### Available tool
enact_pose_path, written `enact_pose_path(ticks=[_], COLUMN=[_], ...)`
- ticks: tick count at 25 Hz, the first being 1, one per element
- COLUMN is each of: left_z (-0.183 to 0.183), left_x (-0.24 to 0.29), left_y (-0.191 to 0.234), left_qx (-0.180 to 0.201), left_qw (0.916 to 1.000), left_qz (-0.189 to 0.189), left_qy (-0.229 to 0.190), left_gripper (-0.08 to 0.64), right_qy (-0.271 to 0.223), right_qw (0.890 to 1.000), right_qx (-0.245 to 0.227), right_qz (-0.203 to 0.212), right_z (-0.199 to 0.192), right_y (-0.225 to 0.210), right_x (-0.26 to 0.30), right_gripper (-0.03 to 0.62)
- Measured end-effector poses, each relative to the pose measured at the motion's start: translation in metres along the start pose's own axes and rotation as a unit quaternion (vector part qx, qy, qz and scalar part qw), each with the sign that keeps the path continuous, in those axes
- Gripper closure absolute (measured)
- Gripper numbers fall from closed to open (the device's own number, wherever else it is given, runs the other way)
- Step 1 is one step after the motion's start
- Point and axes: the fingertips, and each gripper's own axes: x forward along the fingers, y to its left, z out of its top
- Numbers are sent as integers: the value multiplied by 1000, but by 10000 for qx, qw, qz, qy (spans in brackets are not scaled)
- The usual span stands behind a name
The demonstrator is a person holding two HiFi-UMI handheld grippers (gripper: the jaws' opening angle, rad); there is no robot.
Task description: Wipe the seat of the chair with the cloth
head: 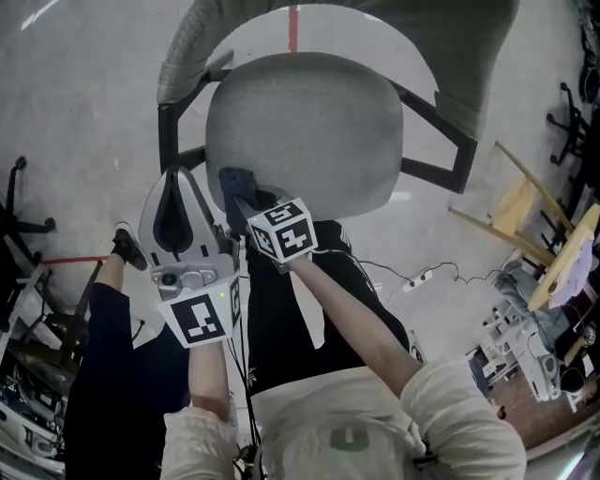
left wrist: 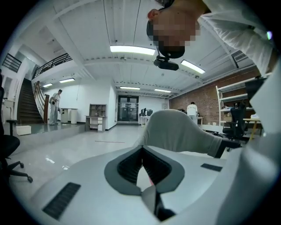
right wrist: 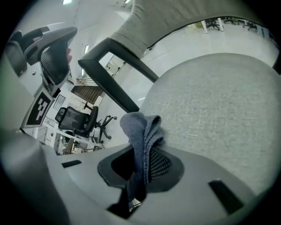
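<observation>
The chair's grey fabric seat fills the middle of the head view, with its grey backrest beyond and black arm frames at the sides. My right gripper is at the seat's near left edge, shut on a dark blue cloth. In the right gripper view the cloth stands folded up out of the gripper, just above the seat. My left gripper hovers left of the seat, off the chair, shut and holding nothing. The left gripper faces the backrest.
A red tape line marks the floor behind the chair. A power strip with cable lies at the right, with wooden frames beyond it. Other office chair bases stand at the left and far right. My shoe is below left.
</observation>
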Motion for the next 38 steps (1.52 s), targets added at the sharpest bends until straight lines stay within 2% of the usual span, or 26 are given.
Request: enact_pose_path(ticks=[12, 18, 25, 38], left_z=[6, 9, 11, 13], left_x=[23, 32, 39, 49], left_y=[-55, -82, -116, -160], left_qx=[129, 212, 258, 316], left_qw=[9981, 9961, 9935, 9898], left_qz=[-603, -860, -1113, -1390], left_qy=[-7, -11, -8, -5], left_gripper=[545, 545, 545, 545], right_qy=[-217, -241, -268, -200], right_qw=[9942, 9873, 9738, 9602], right_qx=[567, 738, 956, 1055], right_qz=[-886, -1384, -2044, -2579], right_z=[-23, -39, -58, -74], right_y=[-107, -159, -216, -260], right_x=[-90, -139, -191, -229], right_gripper=[535, 535, 535, 535])
